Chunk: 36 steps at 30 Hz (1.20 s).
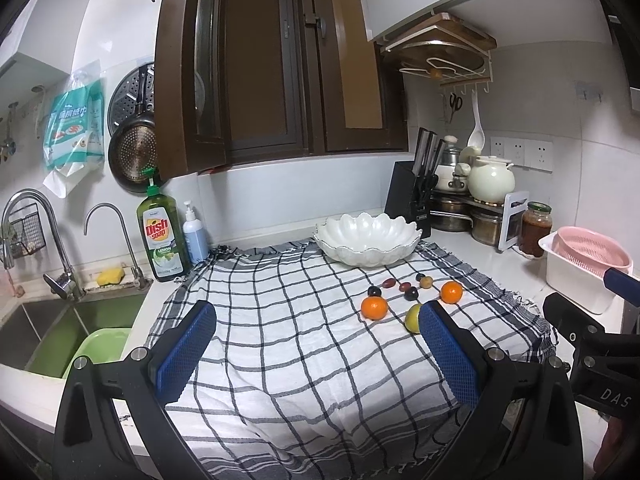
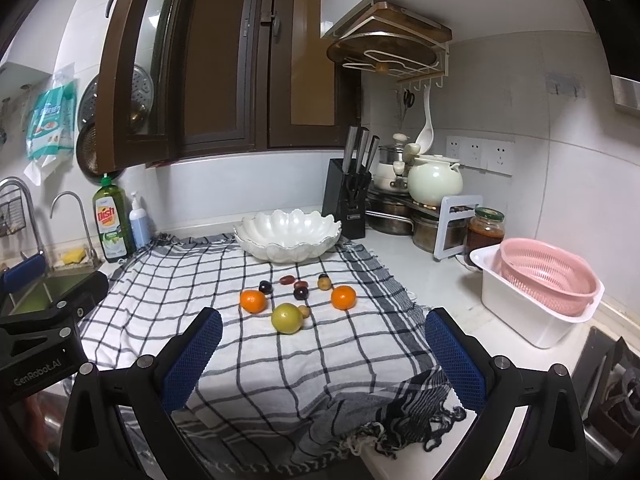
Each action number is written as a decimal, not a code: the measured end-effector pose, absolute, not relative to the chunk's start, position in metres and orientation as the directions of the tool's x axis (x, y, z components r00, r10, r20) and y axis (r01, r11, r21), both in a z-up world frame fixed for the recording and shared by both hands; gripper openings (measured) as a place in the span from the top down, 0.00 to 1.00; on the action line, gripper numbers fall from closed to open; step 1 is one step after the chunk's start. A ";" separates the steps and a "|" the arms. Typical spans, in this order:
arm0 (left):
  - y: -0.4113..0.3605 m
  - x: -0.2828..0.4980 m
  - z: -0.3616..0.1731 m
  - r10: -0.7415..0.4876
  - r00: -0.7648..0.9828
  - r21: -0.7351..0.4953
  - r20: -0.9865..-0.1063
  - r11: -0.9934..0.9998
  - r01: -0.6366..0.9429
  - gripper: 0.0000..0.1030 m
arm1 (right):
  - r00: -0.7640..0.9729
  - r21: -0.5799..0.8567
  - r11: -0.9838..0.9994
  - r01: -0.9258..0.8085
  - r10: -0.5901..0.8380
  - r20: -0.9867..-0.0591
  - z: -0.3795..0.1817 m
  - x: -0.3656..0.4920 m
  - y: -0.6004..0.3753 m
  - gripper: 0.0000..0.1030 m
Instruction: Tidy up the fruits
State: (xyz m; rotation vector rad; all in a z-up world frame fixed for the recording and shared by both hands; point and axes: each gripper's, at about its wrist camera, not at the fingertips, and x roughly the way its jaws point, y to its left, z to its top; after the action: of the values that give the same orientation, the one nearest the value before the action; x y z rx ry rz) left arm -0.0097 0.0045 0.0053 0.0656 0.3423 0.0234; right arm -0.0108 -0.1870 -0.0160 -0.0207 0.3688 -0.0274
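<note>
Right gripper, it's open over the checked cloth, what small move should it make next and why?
Probably ease the right gripper forward and down over the green fruit. It is open and empty, that fruit lies nearest and almost centred ahead of it, and the white bowl behind looks empty, with every fruit on the cloth.

Left gripper (image 1: 316, 356) and right gripper (image 2: 324, 356) level, jaws spread wide, holding nothing.

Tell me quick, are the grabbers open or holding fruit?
Left hand-held gripper: open, holding nothing.
Right hand-held gripper: open, holding nothing.
</note>
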 end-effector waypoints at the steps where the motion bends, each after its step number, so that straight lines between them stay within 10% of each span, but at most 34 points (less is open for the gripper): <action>1: 0.005 -0.010 0.005 0.035 0.942 0.068 -0.334 0.998 -0.012 0.00 | 0.933 -0.024 0.999 0.021 -0.028 -0.360 -0.016 -0.010 -0.187 0.00; 36: 0.011 -0.011 0.007 0.041 0.941 0.066 -0.336 0.998 -0.020 0.00 | 0.939 -0.025 1.000 0.001 -0.010 -0.344 -0.011 -0.009 -0.181 0.00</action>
State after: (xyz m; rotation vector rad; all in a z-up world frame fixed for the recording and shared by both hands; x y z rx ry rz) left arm -0.0110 0.0113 0.0072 0.0618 0.3445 0.0310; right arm -0.0088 -0.1810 -0.0110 -0.0249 0.3515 -0.0059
